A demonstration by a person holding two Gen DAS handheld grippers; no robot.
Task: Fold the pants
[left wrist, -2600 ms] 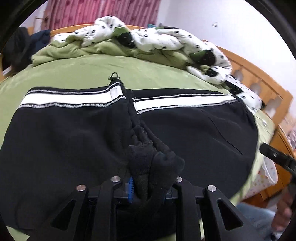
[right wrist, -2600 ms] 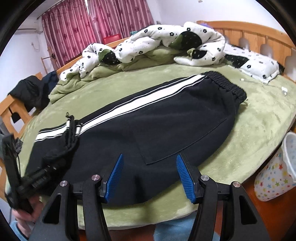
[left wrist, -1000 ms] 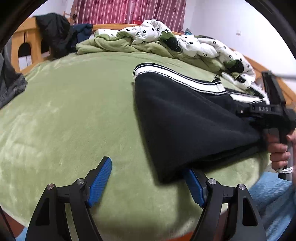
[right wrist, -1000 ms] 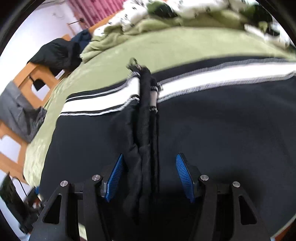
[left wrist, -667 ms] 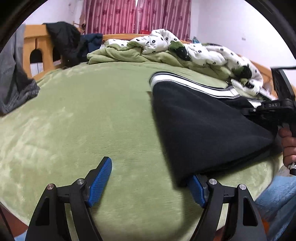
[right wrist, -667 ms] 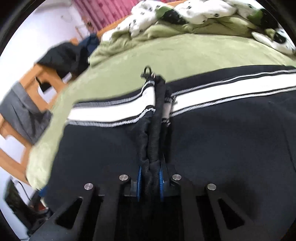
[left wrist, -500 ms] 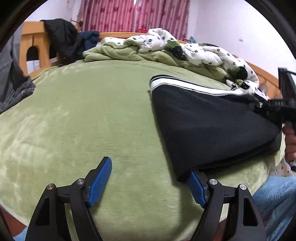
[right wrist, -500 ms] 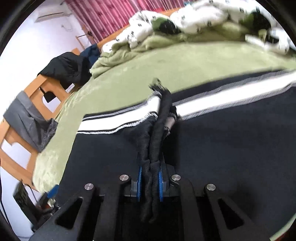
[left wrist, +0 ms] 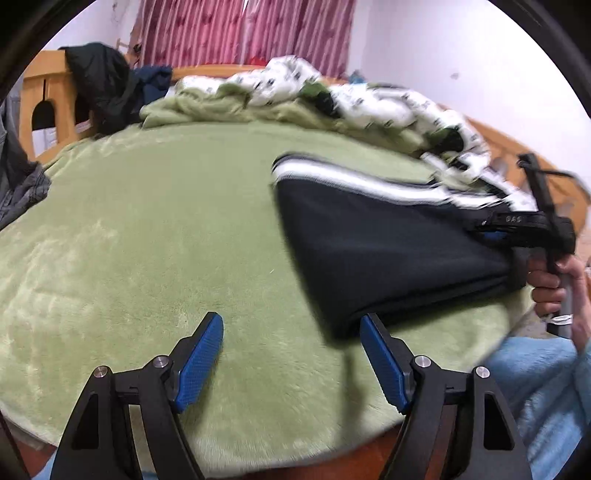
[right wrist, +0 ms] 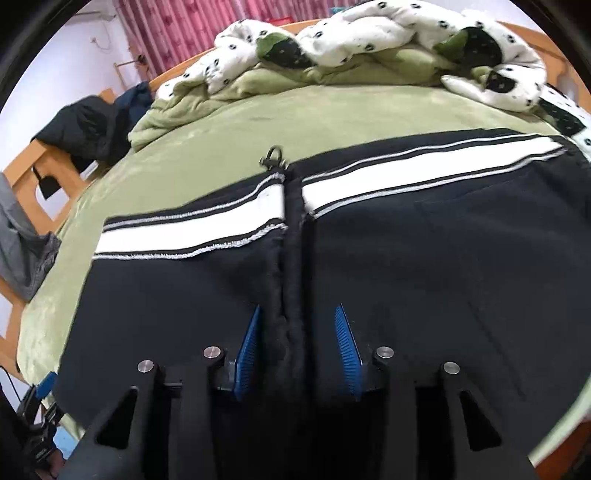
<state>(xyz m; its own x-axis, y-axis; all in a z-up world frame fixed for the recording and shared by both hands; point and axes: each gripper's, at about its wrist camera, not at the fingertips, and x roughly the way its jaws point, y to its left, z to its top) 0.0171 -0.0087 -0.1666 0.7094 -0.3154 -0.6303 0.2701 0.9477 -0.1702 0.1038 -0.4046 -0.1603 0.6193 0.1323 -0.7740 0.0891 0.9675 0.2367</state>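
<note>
Black pants [right wrist: 424,277] with a white side stripe lie folded on the green bed. A raised ridge of bunched black fabric [right wrist: 291,258] runs down their middle. My right gripper [right wrist: 299,332] straddles that ridge; its jaws are opening, and the blue pads stand clear of the cloth on both sides. In the left wrist view the same pants [left wrist: 388,251] lie to the right, with the right gripper [left wrist: 495,232] at their far end in a person's hand [left wrist: 546,284]. My left gripper [left wrist: 291,360] is open over the blanket, with the pants' near corner just beyond its right finger [left wrist: 384,365].
A green blanket [left wrist: 147,240] covers the bed. A white spotted duvet [right wrist: 351,33] is heaped along the far side. A dark jacket [left wrist: 99,81] hangs on the wooden bed frame and a grey garment [left wrist: 22,184] lies at the left edge. A blue-jeaned leg [left wrist: 535,387] is at the near right.
The right gripper shut on the bunched ridge of the pants, then its pads parted and let it go. The left gripper stayed open while its view shifted a little.
</note>
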